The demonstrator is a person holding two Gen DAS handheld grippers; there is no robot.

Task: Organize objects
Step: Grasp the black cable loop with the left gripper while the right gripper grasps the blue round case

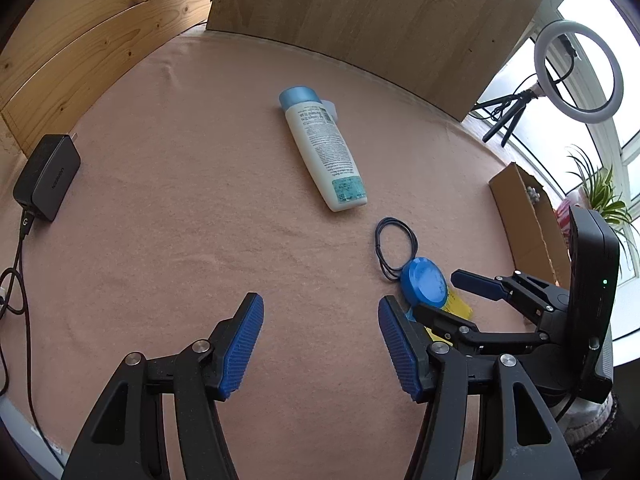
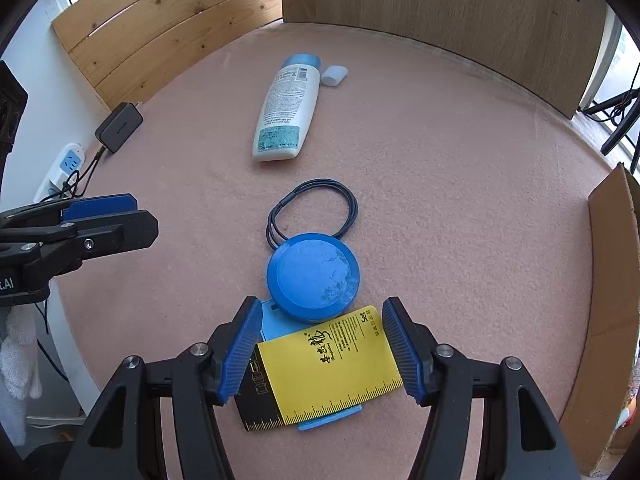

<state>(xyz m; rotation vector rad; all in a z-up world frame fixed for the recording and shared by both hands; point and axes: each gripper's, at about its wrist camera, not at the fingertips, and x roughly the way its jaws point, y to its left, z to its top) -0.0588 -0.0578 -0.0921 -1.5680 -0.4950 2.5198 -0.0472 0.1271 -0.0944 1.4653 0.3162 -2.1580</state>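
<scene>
A white lotion bottle (image 1: 324,148) (image 2: 286,114) with a blue cap lies on the pink cloth, a small white cap (image 2: 334,76) beside it. Nearer lie a black looped cord (image 2: 312,212) (image 1: 396,248), a round blue disc (image 2: 312,282) (image 1: 424,286) and a yellow ruler card (image 2: 332,360) (image 1: 456,304) on top of a light blue flat piece (image 2: 274,322). My right gripper (image 2: 322,348) (image 1: 436,294) is open, its pads on either side of the card, which lies flat with the disc on its far edge. My left gripper (image 1: 320,344) (image 2: 116,218) is open over bare cloth to the left.
A black charger (image 1: 48,178) (image 2: 119,127) with its cable sits at the left edge by a white power strip (image 2: 64,168). Wooden boards (image 1: 360,12) wall the back. A cardboard box (image 1: 528,220) (image 2: 612,280) stands at the right. A ring light (image 1: 578,70) and a plant (image 1: 600,196) stand beyond.
</scene>
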